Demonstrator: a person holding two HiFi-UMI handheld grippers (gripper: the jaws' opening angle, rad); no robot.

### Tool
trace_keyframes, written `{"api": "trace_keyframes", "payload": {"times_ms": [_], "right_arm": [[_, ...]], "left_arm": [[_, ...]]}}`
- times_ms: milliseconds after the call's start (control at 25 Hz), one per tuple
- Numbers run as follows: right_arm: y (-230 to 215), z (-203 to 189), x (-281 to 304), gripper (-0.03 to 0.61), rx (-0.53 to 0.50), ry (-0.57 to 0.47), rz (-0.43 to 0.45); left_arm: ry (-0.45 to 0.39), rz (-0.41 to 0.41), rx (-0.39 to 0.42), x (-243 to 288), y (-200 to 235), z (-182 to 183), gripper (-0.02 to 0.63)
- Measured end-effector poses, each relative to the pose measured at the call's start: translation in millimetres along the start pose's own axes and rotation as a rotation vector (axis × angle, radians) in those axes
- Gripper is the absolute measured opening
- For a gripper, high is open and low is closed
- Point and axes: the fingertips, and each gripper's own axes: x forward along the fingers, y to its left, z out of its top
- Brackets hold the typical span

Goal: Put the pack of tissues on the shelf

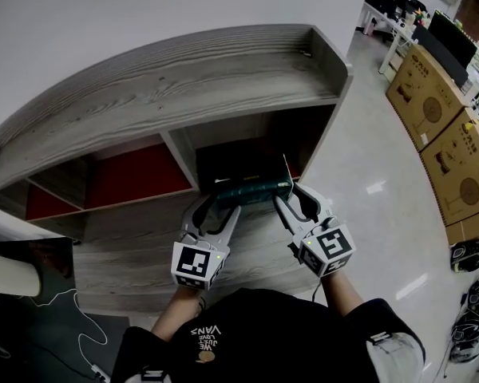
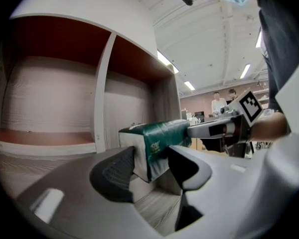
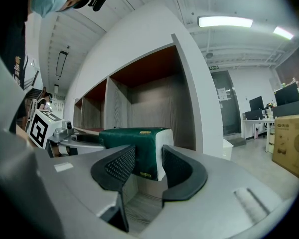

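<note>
The pack of tissues is green with white ends and lies level, held between my two grippers in front of the shelf's dark right-hand compartment. My left gripper is shut on its left end and my right gripper on its right end. The left gripper view has the pack pinched between the left gripper's dark pads, and the right gripper holds the far end. In the right gripper view the pack sits between the right gripper's ribbed pads. The grey wooden shelf has red-backed compartments.
Cardboard boxes stand on the floor at the right, with shoes below them. A white cable trails at the lower left. An upright divider separates two compartments. Two people stand far off.
</note>
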Motion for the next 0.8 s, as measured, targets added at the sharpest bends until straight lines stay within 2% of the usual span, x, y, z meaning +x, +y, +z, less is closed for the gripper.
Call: {"api": "trace_keyframes", "payload": {"times_ms": [160,280,480,600,800], "right_arm": [[-5.4,0.2,6.3,0.166,0.001,-0.006,-0.020],[-9.4,-0.4,10.1,0.166,0.006,-0.011,-0.040],[-14.8,-3.2,15.7,0.166,0.029,-0.014,-0.072],[-19.1,-4.5,17.0,0.167,0.056,-0.019,-0.087],[-23.6,-4.4,19.9,0.167,0.069,-0.029,-0.095]], "left_arm": [[0.032,0.024,0.013,5.7,4.2,-3.9,0.241],[0.018,0.047,-0.007,9.5,4.7,-2.7,0.241],[0.059,0.087,-0.023,14.3,6.8,0.5,0.241],[0.056,0.102,-0.057,17.3,4.9,3.8,0.241],[0.061,0.117,-0.048,21.9,5.7,4.2,0.241]]}}
